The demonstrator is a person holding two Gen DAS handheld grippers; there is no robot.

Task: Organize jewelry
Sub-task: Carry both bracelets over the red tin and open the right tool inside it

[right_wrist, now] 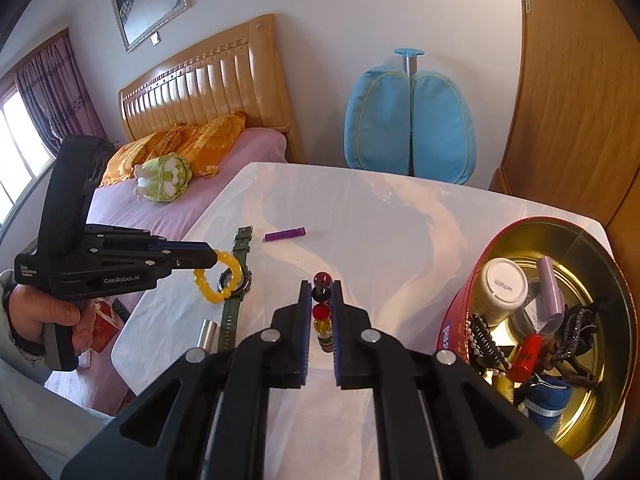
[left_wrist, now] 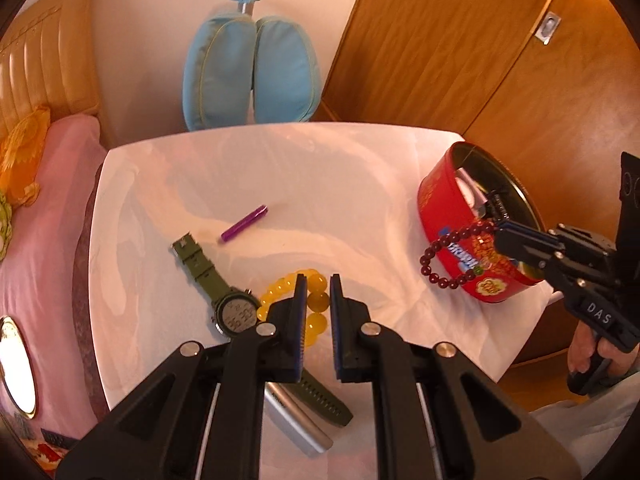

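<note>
- Right gripper [right_wrist: 320, 312]: fingers clenched on dark red bead bracelet [left_wrist: 448, 256]; the loop hangs free against the outer wall of the red tin [left_wrist: 440, 216], not inside it.
- Risk: grip is on only a few beads; loop could snag on the tin rim or swing wide, dropping to the desk [left_wrist: 240, 168] or off its right edge, which is near.
- Left gripper [left_wrist: 318, 312]: fingers clamped on yellow bead bracelet [right_wrist: 218, 280], which looks lifted just above the desk, over the green watch [left_wrist: 224, 300].
- Risk: round, smooth beads may slip out; the loop overlaps the watch in view and could catch it and drag it.
- Tin already crowded w/ bottle, clips, tubes; a bracelet could land on top and slide back out.
- Purple tube [left_wrist: 244, 224] and silver tube [left_wrist: 296, 420] lie loose on the desk; a low sweep could roll either off.
- Both grippers loaded; paths may cross near the tin.
</note>
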